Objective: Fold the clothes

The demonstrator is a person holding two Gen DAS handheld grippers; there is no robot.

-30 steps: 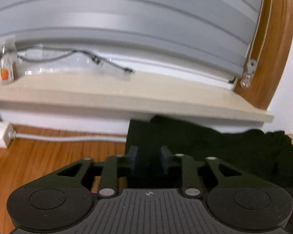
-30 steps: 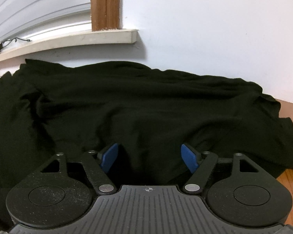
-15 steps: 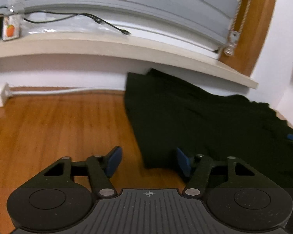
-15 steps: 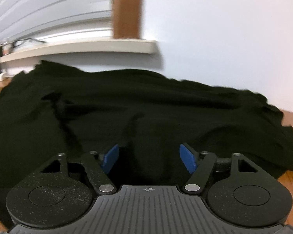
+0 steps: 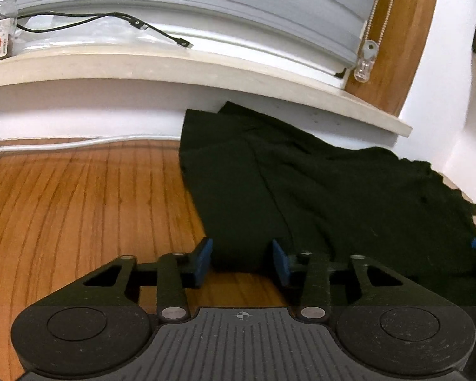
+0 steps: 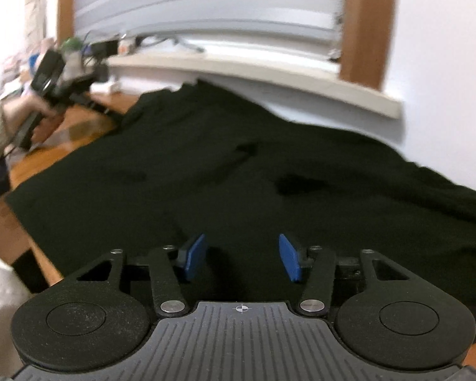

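A black garment lies spread on the wooden table and fills the middle and right of both views, its far edge against the wall under the sill. The left gripper is at the lower centre; its jaws are closing around the garment's near corner, with the pads not yet pressing. The right gripper, lower centre, is closing too, jaws apart above the cloth. A cable lies on the sill, upper left.
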